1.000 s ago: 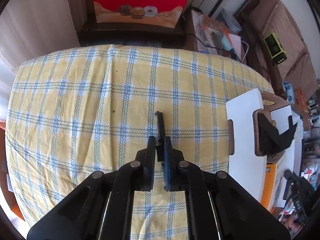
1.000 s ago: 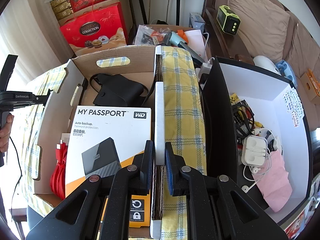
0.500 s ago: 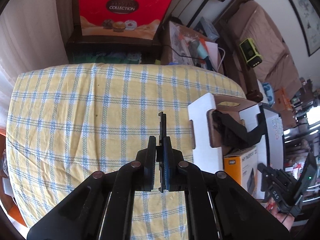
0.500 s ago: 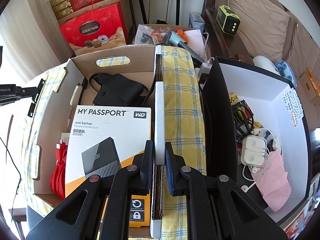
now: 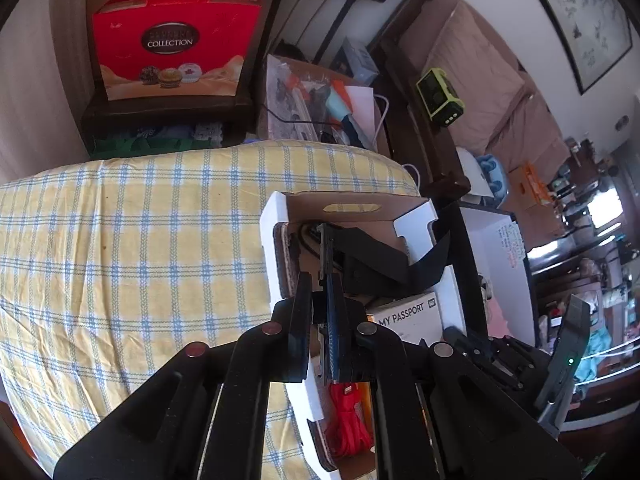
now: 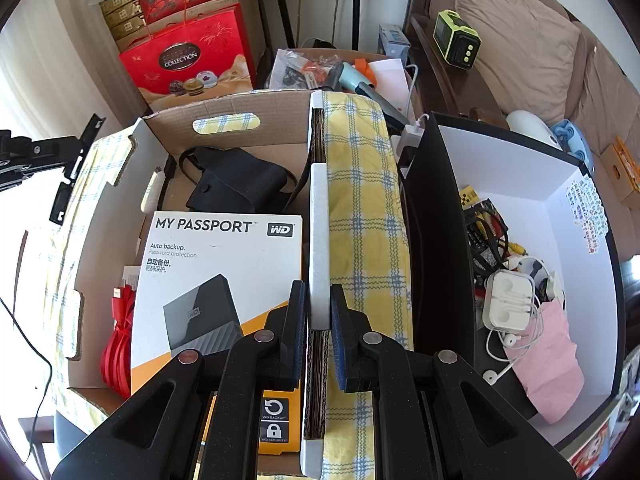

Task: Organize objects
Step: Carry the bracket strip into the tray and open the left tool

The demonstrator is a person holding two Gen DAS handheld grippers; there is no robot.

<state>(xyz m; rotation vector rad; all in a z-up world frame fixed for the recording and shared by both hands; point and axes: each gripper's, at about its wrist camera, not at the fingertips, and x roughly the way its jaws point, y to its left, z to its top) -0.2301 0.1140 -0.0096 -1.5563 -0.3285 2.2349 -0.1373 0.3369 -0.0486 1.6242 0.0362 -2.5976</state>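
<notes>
Left gripper (image 5: 320, 316) swung over cardboard box (image 5: 348, 204), fingers clamped on thin black strip (image 5: 325, 252) for drop-in; right gripper (image 6: 319, 320) pinches box wall (image 6: 319, 240), steadying it.

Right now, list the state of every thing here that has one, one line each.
Left gripper: shut on a thin black bar, above the cardboard box.
Right gripper: shut on the cardboard box's right wall.
Cardboard box: open, flaps up.
Hard drive box: closed, flat in the cardboard box.
Black pouch: closed, behind the hard drive box.
Red cable: coiled, left of the hard drive box.
White box: open, earphones inside.
</notes>
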